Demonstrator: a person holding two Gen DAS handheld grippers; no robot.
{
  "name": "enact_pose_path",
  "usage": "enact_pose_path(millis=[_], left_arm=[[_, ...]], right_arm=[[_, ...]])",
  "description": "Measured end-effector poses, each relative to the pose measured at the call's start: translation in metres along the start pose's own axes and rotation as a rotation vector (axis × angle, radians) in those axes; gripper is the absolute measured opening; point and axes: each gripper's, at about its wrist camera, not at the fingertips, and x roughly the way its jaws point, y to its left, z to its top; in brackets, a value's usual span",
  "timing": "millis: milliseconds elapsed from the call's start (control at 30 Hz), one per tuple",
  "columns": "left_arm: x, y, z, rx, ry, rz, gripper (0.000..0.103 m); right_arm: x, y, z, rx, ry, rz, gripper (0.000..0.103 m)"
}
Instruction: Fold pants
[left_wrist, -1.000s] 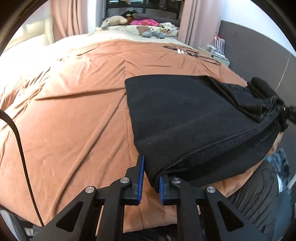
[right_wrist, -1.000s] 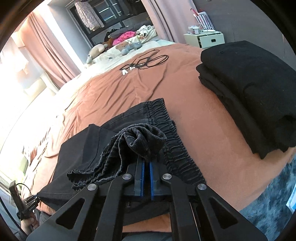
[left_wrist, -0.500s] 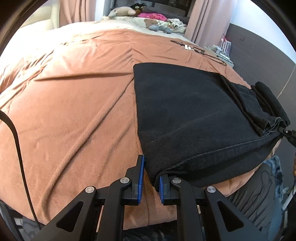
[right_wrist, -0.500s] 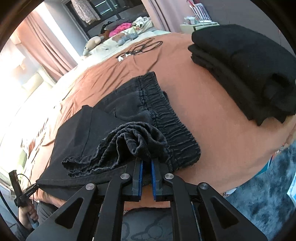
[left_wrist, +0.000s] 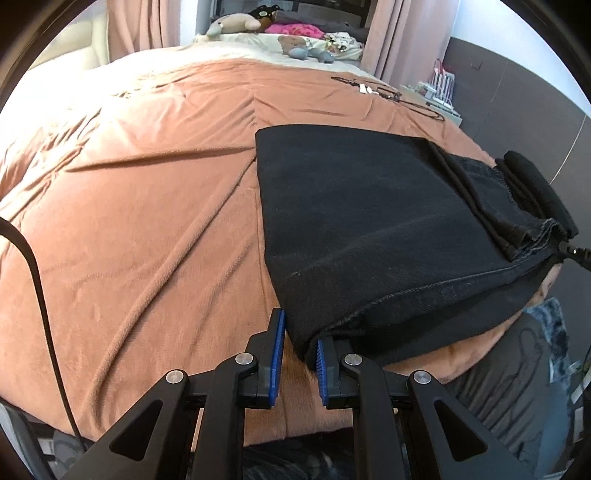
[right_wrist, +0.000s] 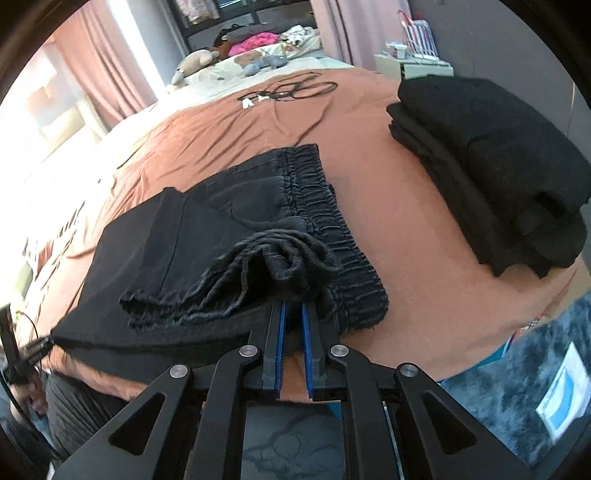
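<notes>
While the bed (left_wrist: 147, 206) is taking up most of both views under its rust-orange cover, the black pants (left_wrist: 369, 221) are lying folded near its front edge, their elastic waistband (right_wrist: 332, 221) facing the stack (right_wrist: 487, 166) of folded dark clothes that is sitting well apart to the right. A grey rug (right_wrist: 517, 376) is showing on the floor past the bed's corner. Soft toys (right_wrist: 258, 61) and bright clothing are lying at the far end of the bed, and a tangle of black cable (right_wrist: 295, 88) is resting on the cover in front of them.

The left gripper (left_wrist: 298, 354) is pinching the near left corner of the folded pants; the cloth is sitting between its blue pads (left_wrist: 277, 354), though the left pad is standing a little clear of it. The right gripper (right_wrist: 291, 325) is pointing at the bunched leg hems (right_wrist: 266, 266) piled on top of the waistband end, its narrow-set pads reaching under the bunch, which is hiding the tips, so I cannot tell if cloth is pinched there.
</notes>
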Motion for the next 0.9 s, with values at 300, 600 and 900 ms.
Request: enact_pose_path(millis=[300, 600, 900], left_arm=[[-0.022, 0.002, -0.003, -0.032, -0.004, -0.034, 0.024], [-0.043, 0.011, -0.004, -0.06, -0.053, -0.072, 0.052], [-0.038, 0.023, 0.001, -0.116, -0.06, -0.072, 0.052]], right_arm=[[-0.033, 0.047, -0.009, -0.17, -0.117, 0.011, 0.056], [0.005, 0.118, -0.014, -0.371, -0.067, 0.064, 0.056], [0.045, 0.145, 0.008, -0.464, -0.01, 0.098, 0.056]])
